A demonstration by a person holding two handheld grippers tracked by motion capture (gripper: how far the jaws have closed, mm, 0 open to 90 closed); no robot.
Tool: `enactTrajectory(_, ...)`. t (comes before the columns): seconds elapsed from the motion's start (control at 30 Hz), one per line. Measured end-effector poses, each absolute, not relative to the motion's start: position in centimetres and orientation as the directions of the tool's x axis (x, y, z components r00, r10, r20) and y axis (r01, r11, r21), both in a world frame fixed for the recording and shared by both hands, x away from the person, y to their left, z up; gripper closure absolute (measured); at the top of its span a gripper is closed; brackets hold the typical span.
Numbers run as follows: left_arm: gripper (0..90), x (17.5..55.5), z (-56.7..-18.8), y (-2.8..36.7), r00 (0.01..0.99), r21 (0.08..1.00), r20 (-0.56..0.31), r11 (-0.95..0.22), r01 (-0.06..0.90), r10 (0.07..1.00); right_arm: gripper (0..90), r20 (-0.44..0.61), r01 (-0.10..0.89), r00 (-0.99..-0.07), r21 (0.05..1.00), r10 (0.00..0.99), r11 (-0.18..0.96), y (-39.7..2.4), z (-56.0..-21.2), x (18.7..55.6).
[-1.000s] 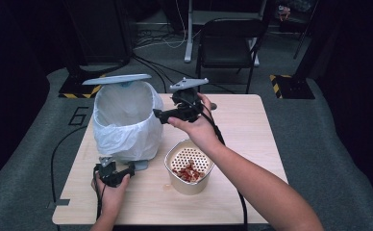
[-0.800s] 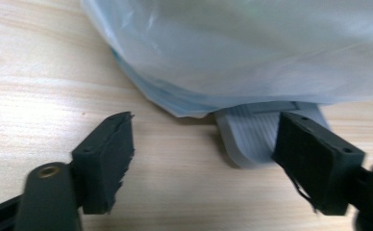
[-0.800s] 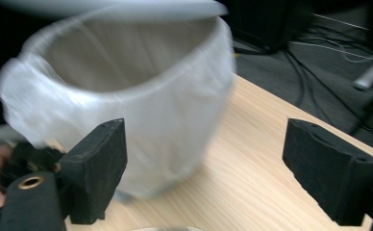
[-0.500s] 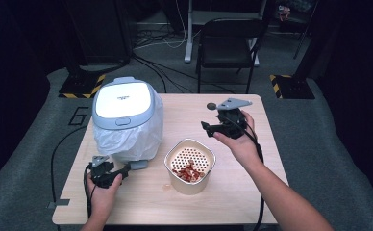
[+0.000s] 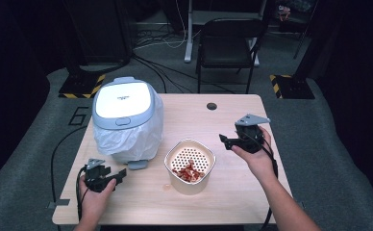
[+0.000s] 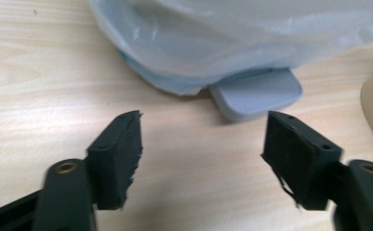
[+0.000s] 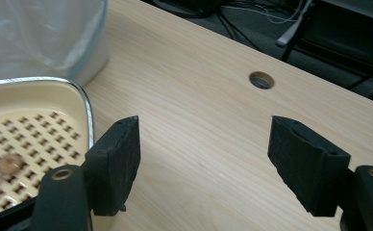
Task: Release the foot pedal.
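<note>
At the table's near left edge, the left gripper (image 5: 118, 174) is hovering low, pointing at the grey pedal (image 6: 256, 94) of the lidded bin (image 5: 127, 115). Its jaws have just been narrowing but are standing well apart, with nothing between them. The lid is lying shut, so the pedal is probably waiting to be pressed. The loose white liner (image 5: 141, 139) is hanging just above the pedal, and a careless push could be snagging plastic or sliding the light bin away rather than lifting the lid.

Just right of the bin, the cream strainer bowl (image 5: 167, 161) is sitting with red scraps (image 5: 188, 172) inside. Further right, the right gripper (image 5: 225, 141) is hanging near the bowl's rim, empty, its jaws half open and just been closing. Clamping only on the thin rim, it could be slipping or tipping the bowl, spilling scraps onto the table (image 5: 223, 192).
</note>
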State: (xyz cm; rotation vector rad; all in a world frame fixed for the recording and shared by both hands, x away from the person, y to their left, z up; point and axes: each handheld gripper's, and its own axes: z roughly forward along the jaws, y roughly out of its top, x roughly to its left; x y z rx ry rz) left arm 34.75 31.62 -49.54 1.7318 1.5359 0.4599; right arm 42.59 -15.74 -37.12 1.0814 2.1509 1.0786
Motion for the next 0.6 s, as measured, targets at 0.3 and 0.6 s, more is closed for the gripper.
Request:
enactTrajectory(0.3, 30.1, 34.5, -50.2, 33.4, 0.179, 0.740, -0.182, 0.015, 0.673, 0.967, 26.2, -0.056, 0.472, -0.508, 0.816, 0.860, 0.332, -18.3, -40.6, 40.9)
enactTrajectory(0.6, 30.8, 35.2, -51.6, 34.9, 0.149, 0.739, -0.158, 0.017, 0.674, 0.976, 25.9, -0.038, 0.492, -0.474, 0.817, 0.880, 0.300, -19.7, -45.5, 40.0)
